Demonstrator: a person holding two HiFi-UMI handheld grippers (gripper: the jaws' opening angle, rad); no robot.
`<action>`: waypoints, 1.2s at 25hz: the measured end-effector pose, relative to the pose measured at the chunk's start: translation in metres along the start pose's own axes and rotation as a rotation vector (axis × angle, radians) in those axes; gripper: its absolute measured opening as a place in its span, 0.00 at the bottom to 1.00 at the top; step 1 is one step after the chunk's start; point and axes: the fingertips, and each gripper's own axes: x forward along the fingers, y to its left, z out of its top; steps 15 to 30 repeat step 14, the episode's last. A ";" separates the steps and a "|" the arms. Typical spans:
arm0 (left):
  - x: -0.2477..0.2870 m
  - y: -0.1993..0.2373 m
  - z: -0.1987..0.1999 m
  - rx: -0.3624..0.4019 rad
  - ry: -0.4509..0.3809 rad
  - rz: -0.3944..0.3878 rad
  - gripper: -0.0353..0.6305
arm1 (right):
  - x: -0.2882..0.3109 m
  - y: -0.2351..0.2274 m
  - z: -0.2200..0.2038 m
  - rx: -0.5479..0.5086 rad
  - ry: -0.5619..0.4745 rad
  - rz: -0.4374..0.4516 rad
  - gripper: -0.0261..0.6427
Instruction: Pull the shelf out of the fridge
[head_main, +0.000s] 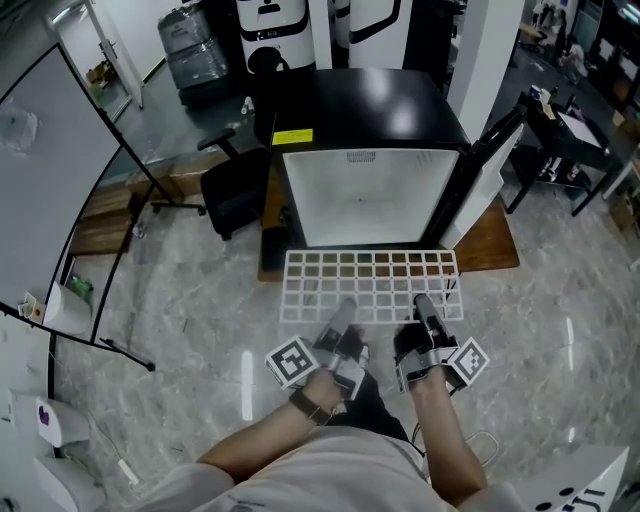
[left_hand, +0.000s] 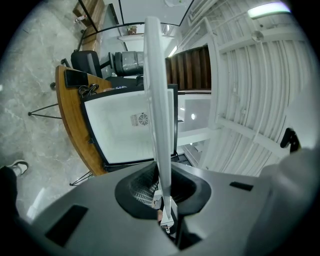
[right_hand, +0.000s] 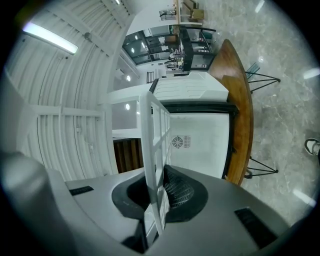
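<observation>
A white wire-grid shelf (head_main: 370, 284) hangs level in the air in front of the small black fridge (head_main: 365, 150), fully outside its empty white interior (head_main: 365, 196). My left gripper (head_main: 343, 322) is shut on the shelf's near edge at the left. My right gripper (head_main: 425, 308) is shut on the same edge at the right. In the left gripper view the shelf (left_hand: 159, 115) runs edge-on between the jaws (left_hand: 163, 197). The right gripper view shows the shelf's grid (right_hand: 154, 150) clamped between its ribbed pads (right_hand: 156, 197).
The fridge door (head_main: 478, 180) stands open to the right. The fridge sits on a wooden platform (head_main: 490, 240) on a marble floor. A black office chair (head_main: 232, 190) stands left of it, and a glass partition with a stand (head_main: 100, 250) further left.
</observation>
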 end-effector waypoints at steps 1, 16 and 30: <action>-0.001 -0.004 -0.001 -0.006 -0.002 -0.015 0.10 | -0.002 0.001 -0.001 -0.002 0.001 0.002 0.11; -0.011 -0.018 -0.002 0.025 -0.004 -0.029 0.10 | -0.008 0.016 -0.007 -0.012 0.005 0.020 0.11; -0.011 -0.018 -0.002 0.025 -0.004 -0.029 0.10 | -0.008 0.016 -0.007 -0.012 0.005 0.020 0.11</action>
